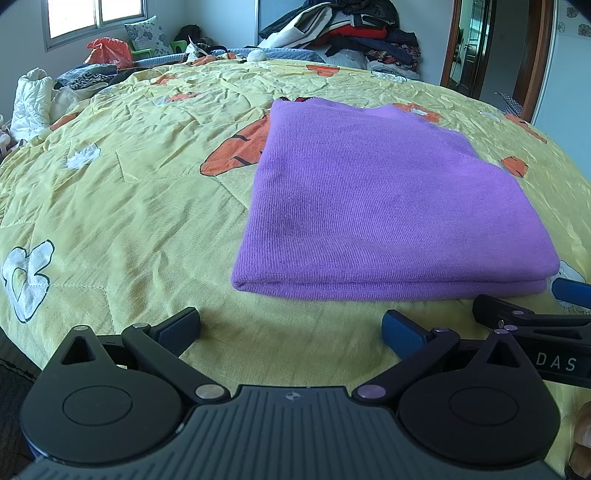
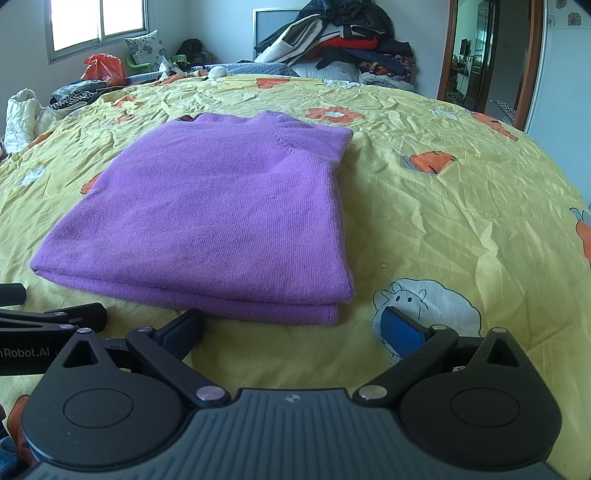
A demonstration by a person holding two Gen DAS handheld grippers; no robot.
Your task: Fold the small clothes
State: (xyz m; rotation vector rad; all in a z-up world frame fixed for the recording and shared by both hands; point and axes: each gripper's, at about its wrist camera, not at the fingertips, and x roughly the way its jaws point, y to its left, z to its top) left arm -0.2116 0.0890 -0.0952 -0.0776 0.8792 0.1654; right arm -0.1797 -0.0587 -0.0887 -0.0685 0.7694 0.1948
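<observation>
Down low near the bed's edge, the left gripper point(image 1: 290, 328) and the right gripper point(image 2: 291, 326) sit with jaws spread wide, holding nothing. Just past them, the folded purple sweater point(image 1: 388, 206) lies flat on the yellow bedspread point(image 1: 129, 206). Far back sits a pile of clothes point(image 1: 354, 33).

Left gripper point(image 1: 290, 326): I see its 2 fingers spread wide, nothing between them, pointing forward and held low.
Right gripper point(image 2: 291, 326): 2 fingers spread just as wide, also holding nothing, same low, level pose.
Relation: I have them side by side, close but apart; each shows at the edge of the other's view.
</observation>
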